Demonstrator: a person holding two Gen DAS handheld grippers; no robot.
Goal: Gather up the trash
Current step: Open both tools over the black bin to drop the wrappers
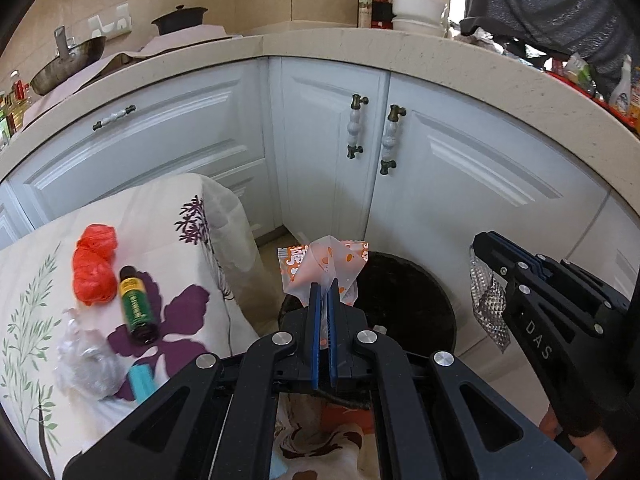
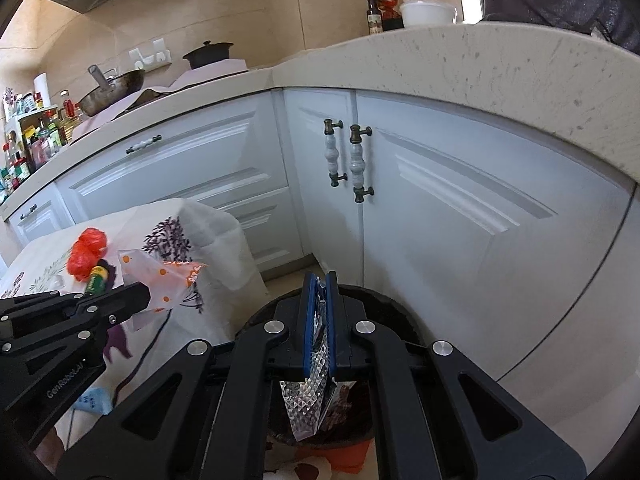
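On the cloth-covered counter (image 1: 168, 216) at your left lie the pieces not yet gathered: a red bag (image 1: 94, 268), a green bottle (image 1: 135, 307) on its side just beside it, a crumpled clear wrap (image 1: 86, 364) nearer you, and a blue stick (image 1: 140, 378) beside the wrap.

Your left gripper (image 1: 324, 292) has its jaws clamped tight on a spotted wrapper (image 1: 324, 266), translucent with orange dots, which fans out above the blue pads. It hangs at the near-left rim of the dark round bin (image 1: 408, 300) on the floor, between the counter's draped corner and the white cabinets (image 1: 460, 184).

Your right gripper (image 2: 320, 284), pointing down over the bin's mouth, has its jaws pressed closed on a silver wrapper (image 2: 306, 404); the embossed foil runs between the pads and dangles below them, above the bin. In the left wrist view the same foil hangs beneath the right gripper at the bin's right side, in front of the cabinet doors.
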